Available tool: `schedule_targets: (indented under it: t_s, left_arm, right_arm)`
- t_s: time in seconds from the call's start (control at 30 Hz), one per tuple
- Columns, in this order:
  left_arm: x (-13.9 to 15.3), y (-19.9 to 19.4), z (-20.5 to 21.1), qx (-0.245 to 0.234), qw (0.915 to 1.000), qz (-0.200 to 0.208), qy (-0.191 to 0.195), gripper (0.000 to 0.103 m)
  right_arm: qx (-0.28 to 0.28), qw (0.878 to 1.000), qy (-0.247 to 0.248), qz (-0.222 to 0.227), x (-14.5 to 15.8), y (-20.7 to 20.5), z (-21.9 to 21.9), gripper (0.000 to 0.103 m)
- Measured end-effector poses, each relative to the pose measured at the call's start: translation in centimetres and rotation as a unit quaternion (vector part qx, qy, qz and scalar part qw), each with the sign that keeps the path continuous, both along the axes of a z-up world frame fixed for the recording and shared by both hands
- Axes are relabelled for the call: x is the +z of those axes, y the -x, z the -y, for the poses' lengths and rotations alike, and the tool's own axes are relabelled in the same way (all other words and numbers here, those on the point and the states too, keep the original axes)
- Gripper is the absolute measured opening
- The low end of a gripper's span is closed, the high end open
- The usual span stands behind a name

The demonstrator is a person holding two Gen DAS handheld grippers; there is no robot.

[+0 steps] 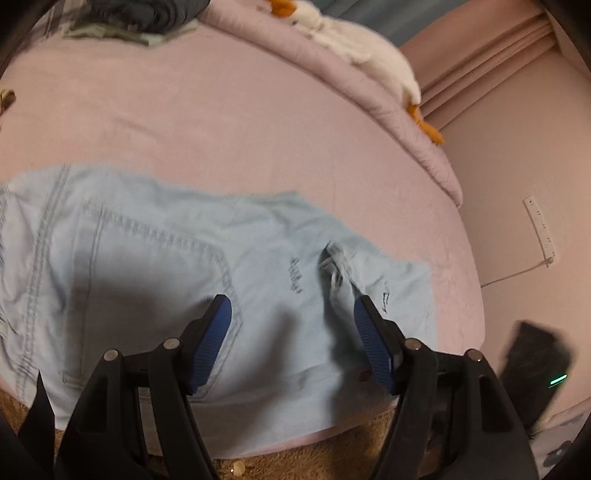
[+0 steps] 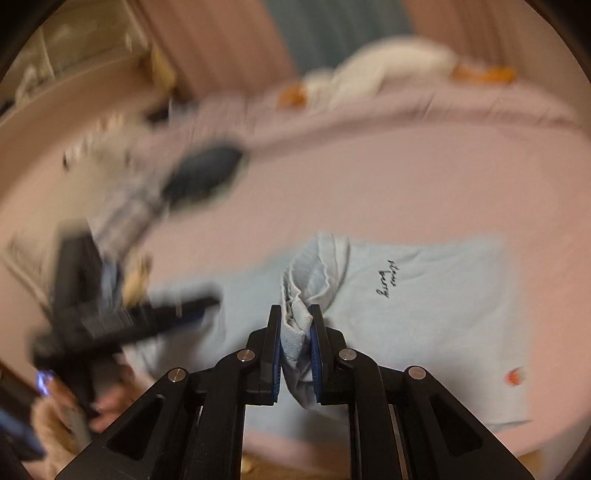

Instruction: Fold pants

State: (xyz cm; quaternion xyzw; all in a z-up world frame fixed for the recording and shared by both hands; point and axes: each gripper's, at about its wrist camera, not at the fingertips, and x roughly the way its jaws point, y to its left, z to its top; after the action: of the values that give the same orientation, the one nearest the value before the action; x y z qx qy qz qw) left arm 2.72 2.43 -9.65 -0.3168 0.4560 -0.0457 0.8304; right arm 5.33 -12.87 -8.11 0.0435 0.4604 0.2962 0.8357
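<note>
White plush goose (image 1: pixel 369 48) behind pants (image 1: pixel 155 258), dark clothes pile (image 1: pixel 147 14) far corner

A white plush goose (image 1: pixel 354 40) lies along the pink bed's (image 1: pixel 221 122) far edge.

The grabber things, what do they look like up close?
Each hand-held gripper, left and right, is made of black plastic arms shaped like a scissor linkage, with cut-out holes and round silver pins at the joints. The fingers carry flat blue pads with fine ribs. In the right wrist view the left one's body appears as a blurred black block with a small bluish light.
</note>
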Motion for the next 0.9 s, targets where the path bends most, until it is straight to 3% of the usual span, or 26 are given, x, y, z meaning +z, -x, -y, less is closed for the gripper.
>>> schedule_targets:
  t_s: [0.03,0.1,0.17,0.2,0.23,0.4,0.47,0.53,0.57,0.6,0.67,0.8,0.9]
  left_arm:
    - [-0.3,0.0,0.2,-0.005,1.0000,-0.003,-0.002,0.068]
    - [-0.6,-0.1,0.7,-0.014,0.9998,-0.005,-0.010,0.068]
    - [-0.8,-0.3,1.5,-0.028,0.9995,-0.007,-0.013,0.068]
    - [-0.7,-0.5,1.7,-0.031,0.9994,-0.008,-0.010,0.068]
    - [-0.8,-0.7,2.2,-0.039,0.9992,-0.008,0.002,0.068]
    - [-1.3,-2.1,5.1,-0.093,0.9954,-0.004,0.023,0.067]
    - [-2.5,-2.7,7.1,-0.118,0.9925,-0.019,0.027,0.053]
    - [-3.4,-3.0,8.8,-0.127,0.9914,-0.030,0.008,0.046]
    - [-3.1,-2.9,9.7,-0.130,0.9910,-0.016,-0.025,0.025]
    - [-3.1,-3.0,10.1,-0.133,0.9903,-0.018,-0.035,0.011]
    - [-3.2,-3.0,9.9,-0.114,0.9925,-0.036,-0.026,0.010]
    - [-1.4,-2.0,8.9,-0.100,0.9927,-0.014,-0.065,0.011]
    - [-2.2,-2.6,9.1,-0.115,0.9897,-0.036,-0.077,0.014]
  right_arm:
    - [0.002,0.999,0.039,-0.018,-2.3,-0.2,-1.4,0.015]
    - [0.005,0.998,0.062,-0.010,-3.3,0.1,-1.8,0.017]
    - [0.018,0.999,0.034,-0.011,-2.2,0.4,-1.0,0.035]
    - [0.012,1.000,0.017,-0.018,-1.5,0.5,-0.2,0.051]
    - [0.005,1.000,0.008,-0.018,-1.0,0.8,0.5,0.057]
    - [-0.069,0.997,-0.002,0.026,1.5,2.1,6.0,0.057]
    - [-0.137,0.990,0.013,0.031,1.3,1.7,9.0,0.057]
    - [-0.181,0.983,0.020,0.021,0.5,1.9,10.7,0.057]
    - [-0.201,0.979,0.022,0.011,0.0,1.9,11.8,0.057]
    - [-0.209,0.978,0.023,0.007,-0.4,1.9,12.1,0.057]
    - [-0.225,0.974,0.026,-0.004,-1.2,2.1,13.2,0.057]
    - [-0.225,0.974,-0.001,-0.009,-0.8,2.4,14.3,0.057]
    - [-0.221,0.975,0.020,0.003,-0.5,2.2,13.5,0.057]
